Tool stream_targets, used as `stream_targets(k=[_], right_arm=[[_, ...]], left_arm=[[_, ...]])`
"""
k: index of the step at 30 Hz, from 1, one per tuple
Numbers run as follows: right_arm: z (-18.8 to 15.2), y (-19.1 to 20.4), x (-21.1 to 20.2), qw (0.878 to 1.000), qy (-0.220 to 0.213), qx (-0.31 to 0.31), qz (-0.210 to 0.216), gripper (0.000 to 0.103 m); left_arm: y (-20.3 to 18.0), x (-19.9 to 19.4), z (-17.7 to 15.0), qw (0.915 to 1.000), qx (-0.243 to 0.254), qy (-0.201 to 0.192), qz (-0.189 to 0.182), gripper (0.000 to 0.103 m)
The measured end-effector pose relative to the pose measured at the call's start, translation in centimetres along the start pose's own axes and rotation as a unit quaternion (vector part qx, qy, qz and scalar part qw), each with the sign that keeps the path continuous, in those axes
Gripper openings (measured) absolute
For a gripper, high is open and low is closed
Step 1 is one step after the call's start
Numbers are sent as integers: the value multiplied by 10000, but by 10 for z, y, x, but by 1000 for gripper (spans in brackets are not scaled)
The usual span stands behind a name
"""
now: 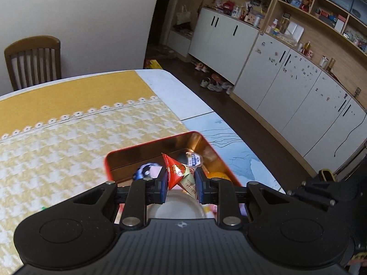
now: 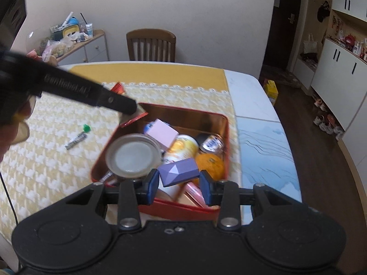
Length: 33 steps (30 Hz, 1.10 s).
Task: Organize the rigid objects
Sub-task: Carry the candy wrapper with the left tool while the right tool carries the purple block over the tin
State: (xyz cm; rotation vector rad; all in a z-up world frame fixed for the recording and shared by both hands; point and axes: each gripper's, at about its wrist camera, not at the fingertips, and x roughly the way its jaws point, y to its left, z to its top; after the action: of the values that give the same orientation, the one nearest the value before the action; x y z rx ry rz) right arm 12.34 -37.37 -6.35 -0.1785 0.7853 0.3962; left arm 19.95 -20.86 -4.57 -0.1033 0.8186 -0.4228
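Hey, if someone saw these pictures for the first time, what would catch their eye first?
Probably the red tin on the yellow checked tablecloth, crowded with a jar lid, a can and an orange. Above it, the left gripper pinches a red snack packet, and the right gripper clamps a purple faceted box.

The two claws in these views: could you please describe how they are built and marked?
Both the left claw and right claw are matte black plastic with blue pads, round silver pivot bolts, two disc-shaped housings and a ribbed centre plate. In the right wrist view, the left claw's side carries pale lettering, too blurred to read.
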Motion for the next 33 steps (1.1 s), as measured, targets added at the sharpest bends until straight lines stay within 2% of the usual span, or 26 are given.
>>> stream_targets(k=[5,16,33], right_arm=[[-6,-10,7,9998,157,89,-20,37],[-4,-12,28,9991,406,70,20,37],[-2,-15,47,9980,594,235,-12,37]], left_arm=[[-4,25,11,9998,-42,178,-63,24],[-3,74,20,9987,-88,456,233,24],[2,112,25,9948,-212,818,571,24]])
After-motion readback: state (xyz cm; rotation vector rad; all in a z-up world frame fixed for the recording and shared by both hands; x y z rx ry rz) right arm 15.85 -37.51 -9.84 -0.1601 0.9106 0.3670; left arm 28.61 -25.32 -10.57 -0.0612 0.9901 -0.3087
